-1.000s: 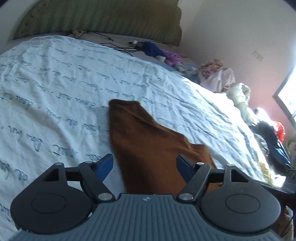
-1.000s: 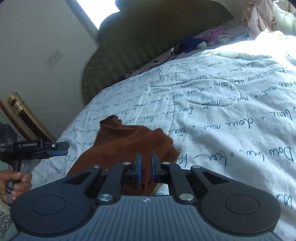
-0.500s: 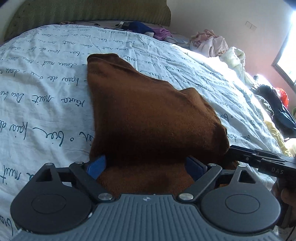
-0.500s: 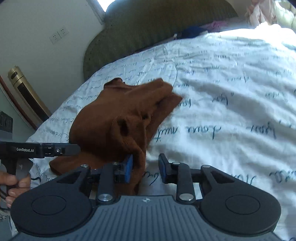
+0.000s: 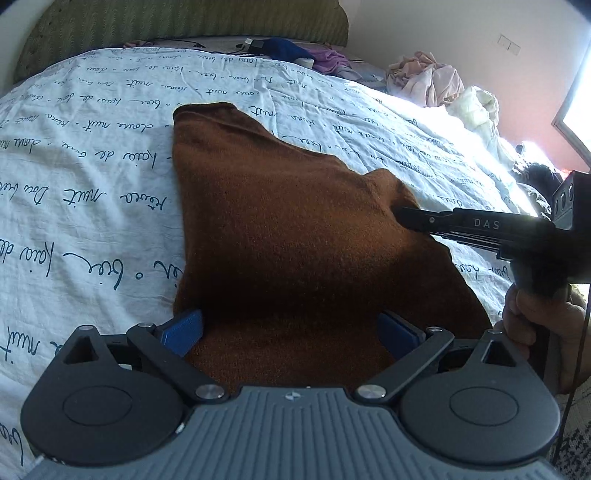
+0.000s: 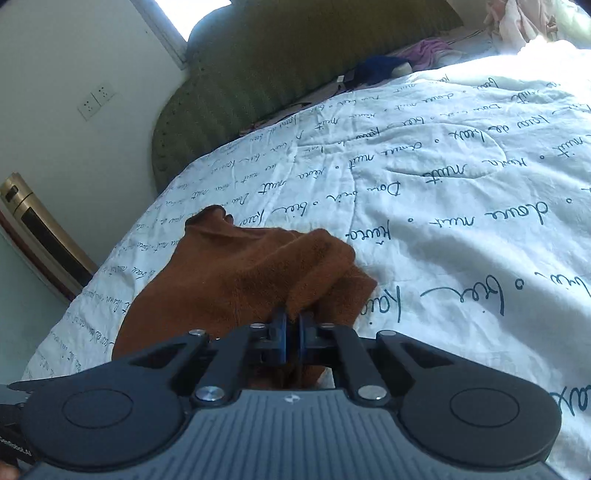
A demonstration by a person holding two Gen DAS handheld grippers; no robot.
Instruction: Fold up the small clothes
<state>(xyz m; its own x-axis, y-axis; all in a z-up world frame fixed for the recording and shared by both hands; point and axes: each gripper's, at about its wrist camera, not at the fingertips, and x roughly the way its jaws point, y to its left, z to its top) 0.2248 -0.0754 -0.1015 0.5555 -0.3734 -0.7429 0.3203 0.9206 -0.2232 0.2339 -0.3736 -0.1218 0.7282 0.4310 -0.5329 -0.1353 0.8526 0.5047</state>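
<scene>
On the bed, over a white quilt (image 5: pixel 92 155) printed with dark cursive script, lies a small rust-brown knitted garment (image 5: pixel 295 229), spread flat with one narrow end toward the green headboard (image 5: pixel 177 26). Its near edge sits between the blue pads of the left hand-held gripper (image 5: pixel 291 328), whose jaws are opening and stand wide apart, the pads not pressing on the cloth. The right hand-held gripper (image 6: pixel 291 332) has its jaws closed tight on a bunched fold of the same garment (image 6: pixel 251 280), pinching the fabric at its right-hand edge; in the left wrist view that gripper (image 5: pixel 402 216) reaches in from the right, its tip on the cloth, with a person's hand (image 5: pixel 535 325) around its handle. Loose clothes are piled near the headboard and along the far side of the bed (image 5: pixel 432 77).
</scene>
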